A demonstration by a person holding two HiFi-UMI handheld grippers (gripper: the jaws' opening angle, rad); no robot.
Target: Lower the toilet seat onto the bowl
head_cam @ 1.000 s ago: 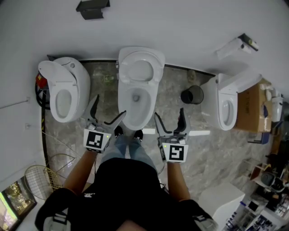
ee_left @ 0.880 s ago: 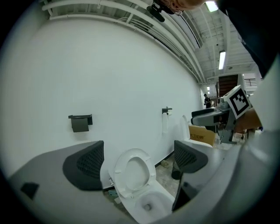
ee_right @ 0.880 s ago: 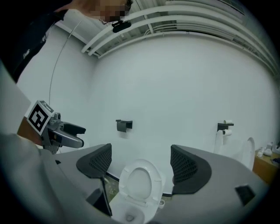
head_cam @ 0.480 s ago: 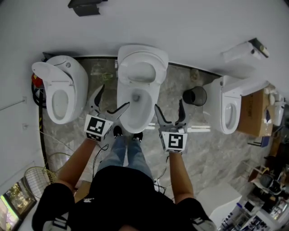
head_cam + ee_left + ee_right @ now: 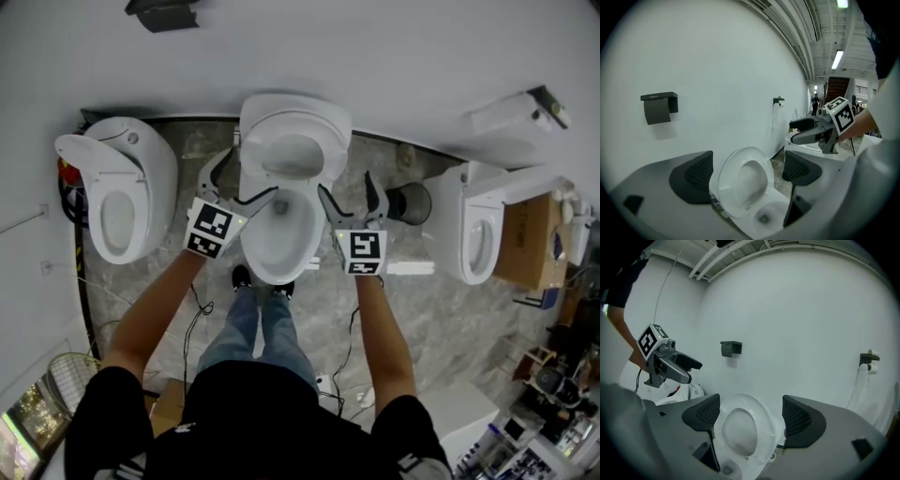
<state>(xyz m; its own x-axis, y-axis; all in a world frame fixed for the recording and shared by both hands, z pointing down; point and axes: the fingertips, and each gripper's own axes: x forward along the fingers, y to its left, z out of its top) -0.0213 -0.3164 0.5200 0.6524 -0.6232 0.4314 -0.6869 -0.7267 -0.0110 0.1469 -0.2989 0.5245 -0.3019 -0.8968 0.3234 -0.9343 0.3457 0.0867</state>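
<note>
Reference: middle toilet bowl [image 5: 251, 246].

- Toilet seat [image 5: 330, 145] is raised behind the bowl, tipped back toward the white wall [image 5: 394, 56]. It is not on the rim.
- Left gripper [image 5: 249, 176] is at the bowl's left edge and right gripper [image 5: 344, 190] at its right edge. Both are alongside the rear half of the bowl.
- Both sets of jaws are spread wide and hold nothing. In each gripper view the seat shows in the gap beyond the pads [image 5: 704, 413], with no contact seen.
- Room to the bowl's left: a strip of floor [image 5: 431, 309], then a second toilet [image 5: 122, 197].
- Room to the bowl's right: a black bin [image 5: 410, 202] just beside the right gripper, then a third toilet [image 5: 478, 234].
- The person's shoes [image 5: 242, 277] are at the bowl's front edge.

Materials and shapes:
- Bowl and seat are glossy white and smooth. The seat is an oval ring with an oval opening.
- The floor is grey veined stone.
- The pads are dark with a cross-hatched face.
- A black box-shaped holder [image 5: 658, 108] is fixed to the wall, above the bowl and to its left.
</note>
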